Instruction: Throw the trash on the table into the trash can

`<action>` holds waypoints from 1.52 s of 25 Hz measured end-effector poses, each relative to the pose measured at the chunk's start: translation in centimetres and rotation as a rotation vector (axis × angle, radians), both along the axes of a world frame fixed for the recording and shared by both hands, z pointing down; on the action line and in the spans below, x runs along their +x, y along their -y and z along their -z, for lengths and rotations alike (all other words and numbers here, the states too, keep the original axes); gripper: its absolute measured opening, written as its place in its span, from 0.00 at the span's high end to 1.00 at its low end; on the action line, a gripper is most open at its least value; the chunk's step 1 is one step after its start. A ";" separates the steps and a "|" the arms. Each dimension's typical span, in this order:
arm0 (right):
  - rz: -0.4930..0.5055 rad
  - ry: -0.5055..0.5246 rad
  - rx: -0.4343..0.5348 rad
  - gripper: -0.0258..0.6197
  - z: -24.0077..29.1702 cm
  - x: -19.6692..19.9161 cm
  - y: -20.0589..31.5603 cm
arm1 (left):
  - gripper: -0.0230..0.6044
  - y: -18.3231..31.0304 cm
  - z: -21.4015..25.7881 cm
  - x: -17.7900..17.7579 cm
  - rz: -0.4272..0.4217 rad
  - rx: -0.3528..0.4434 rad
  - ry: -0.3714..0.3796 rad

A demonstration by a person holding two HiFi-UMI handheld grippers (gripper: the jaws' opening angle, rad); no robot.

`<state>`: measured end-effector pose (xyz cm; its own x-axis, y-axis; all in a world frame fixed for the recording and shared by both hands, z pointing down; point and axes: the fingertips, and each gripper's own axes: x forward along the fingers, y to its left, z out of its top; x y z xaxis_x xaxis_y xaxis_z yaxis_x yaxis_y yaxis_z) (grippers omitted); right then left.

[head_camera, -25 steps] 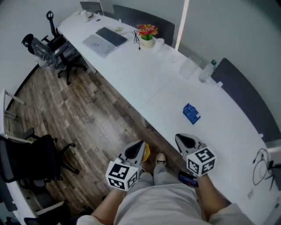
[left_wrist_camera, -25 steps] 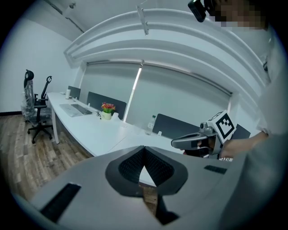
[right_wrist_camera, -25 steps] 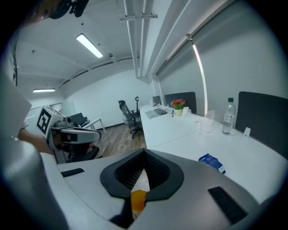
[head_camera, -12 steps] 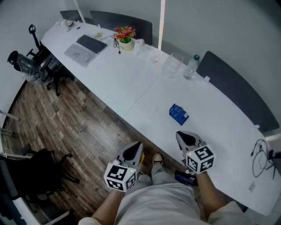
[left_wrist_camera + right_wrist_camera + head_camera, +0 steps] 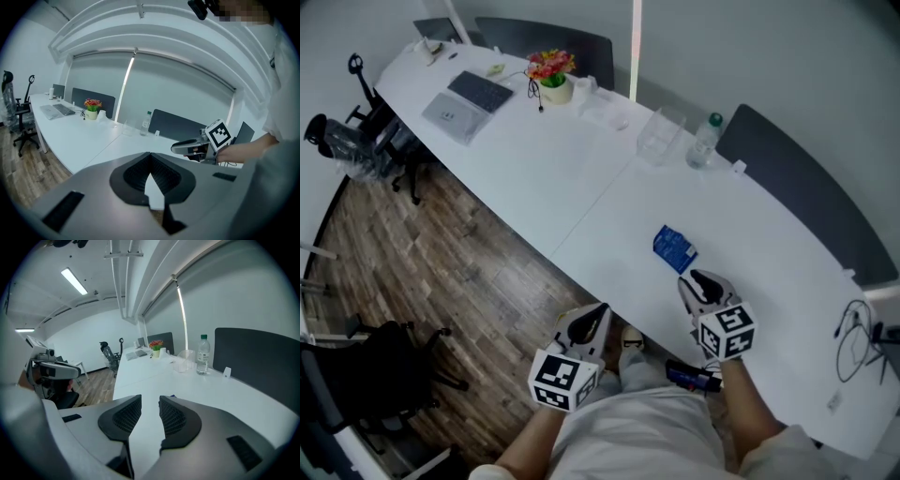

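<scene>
Bright, even office light; ceiling strip lamp (image 5: 73,281) glows; fisheye edges dark, warped.

Right tongs (image 5: 701,283) hover just beside blue wrapper (image 5: 674,248) on white table (image 5: 572,173).

Counting now: one long table (image 5: 534,159), one blue packet (image 5: 675,248), one bottle (image 5: 704,141), one clear tub (image 5: 659,138), one laptop (image 5: 467,94), one flowerpot (image 5: 551,82) far left. Two dark screens (image 5: 797,183) behind. Two grippers: left gripper (image 5: 598,314), right gripper (image 5: 698,281). At least two chairs (image 5: 366,370), left.
</scene>
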<state>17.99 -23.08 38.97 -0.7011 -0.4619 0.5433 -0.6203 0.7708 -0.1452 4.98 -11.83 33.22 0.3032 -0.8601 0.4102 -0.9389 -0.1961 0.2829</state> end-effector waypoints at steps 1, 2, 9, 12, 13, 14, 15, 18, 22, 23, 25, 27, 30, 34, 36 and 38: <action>-0.004 -0.008 -0.004 0.74 -0.5 0.1 0.5 | 0.96 0.2 -0.2 0.0 0.000 -0.006 -0.001; -0.006 -0.011 -0.011 0.72 -1.0 0.2 1.0 | 0.96 0.5 -0.5 0.0 0.002 -0.013 0.000; -0.009 -0.061 -0.042 0.59 -4.7 0.6 4.0 | 0.96 1.9 -2.2 -0.9 0.033 -0.051 -0.004; 0.003 -0.110 -0.035 0.55 -6.7 0.8 5.1 | 0.96 2.2 -2.8 -1.2 0.034 -0.067 0.000; 0.008 -0.124 -0.036 0.54 -7.4 0.8 5.5 | 0.96 2.4 -3.1 -1.3 0.035 -0.073 0.000; 0.015 -0.139 -0.038 0.52 -8.0 0.8 5.8 | 0.96 2.4 -3.3 -1.5 0.037 -0.079 0.001; 0.022 -0.154 -0.041 0.51 -8.7 0.8 6.0 | 0.96 2.5 -3.5 -1.6 0.039 -0.086 0.002; 0.045 -0.198 -0.058 0.47 -10.6 0.8 6.7 | 0.96 2.5 -4.2 -1.8 0.040 -0.110 0.008; 0.052 -0.234 -0.075 0.43 -12.6 0.7 7.6 | 0.96 2.5 -5.1 -2.3 0.045 -0.142 0.014; 0.055 -0.239 -0.078 0.42 -12.9 0.6 7.7 | 0.96 2.5 -5.2 -2.3 0.045 -0.147 0.014; 0.062 -0.252 -0.082 0.42 -13.5 0.5 7.9 | 0.96 2.3 -5.5 -2.5 0.046 -0.157 0.014; 0.072 -0.263 -0.080 0.42 -13.8 0.4 8.0 | 0.96 2.2 -5.7 -2.7 0.053 -0.166 0.008; 0.083 -0.277 -0.082 0.42 -14.4 0.3 8.1 | 0.96 2.1 -6.0 -3.0 0.071 -0.174 -0.006; 0.085 -0.279 -0.095 0.42 -15.1 0.3 8.3 | 0.96 2.2 -6.0 -3.2 0.079 -0.176 -0.005; 0.082 -0.283 -0.096 0.42 -15.1 0.3 8.3 | 0.96 2.2 -5.8 -3.1 0.081 -0.173 -0.006; 0.083 -0.288 -0.102 0.42 -15.1 0.3 8.3 | 0.96 2.1 -5.8 -3.1 0.085 -0.173 -0.008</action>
